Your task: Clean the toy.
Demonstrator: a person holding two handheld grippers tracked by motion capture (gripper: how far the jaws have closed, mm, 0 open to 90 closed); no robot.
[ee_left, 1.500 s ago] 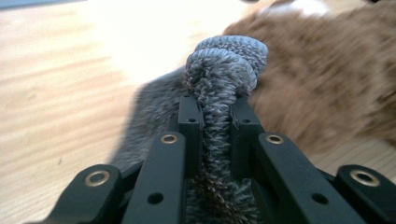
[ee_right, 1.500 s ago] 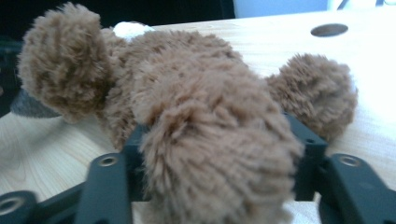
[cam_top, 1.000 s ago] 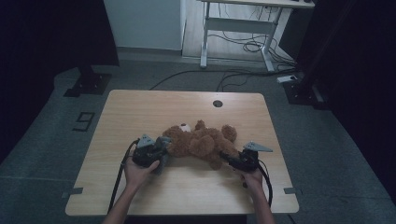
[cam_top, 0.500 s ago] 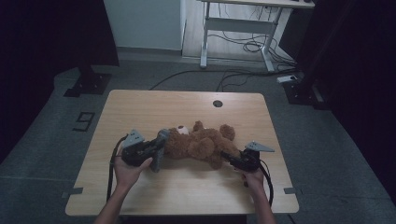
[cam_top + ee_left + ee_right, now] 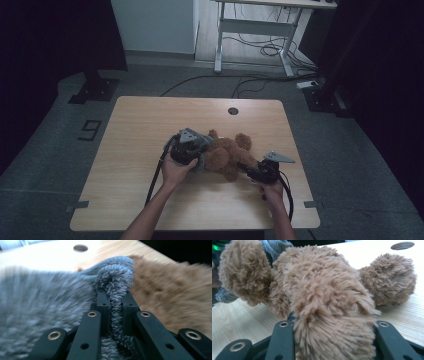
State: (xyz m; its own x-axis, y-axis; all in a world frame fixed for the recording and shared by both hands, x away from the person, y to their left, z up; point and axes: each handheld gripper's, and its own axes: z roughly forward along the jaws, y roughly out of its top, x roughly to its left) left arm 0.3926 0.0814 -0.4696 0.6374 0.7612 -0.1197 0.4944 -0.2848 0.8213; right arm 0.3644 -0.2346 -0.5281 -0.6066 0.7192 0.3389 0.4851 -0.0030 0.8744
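A brown plush teddy bear (image 5: 227,152) lies on the wooden table (image 5: 145,125), near the front middle. My left gripper (image 5: 201,159) is at the bear's left end, shut on a fold of grey knitted fabric (image 5: 50,302). In the left gripper view the jaws pinch a ridge of the knit (image 5: 115,297), and they have just been closing tighter on it. The bear's fur (image 5: 170,290) lies right behind. My right gripper (image 5: 246,168) is shut on one of the bear's legs (image 5: 332,322), which bulges between the two jaws. The knit hides part of the bear's head.
A round cable hole (image 5: 233,110) sits in the table's far middle. A white desk frame (image 5: 250,30) with loose cables stands on the floor beyond. Black stand bases (image 5: 95,90) rest on the floor at both far sides.
My left hand has carried the grey knit to the right and a little up, from beside the bear onto its head end. The right hand and the leg it grips stayed still.
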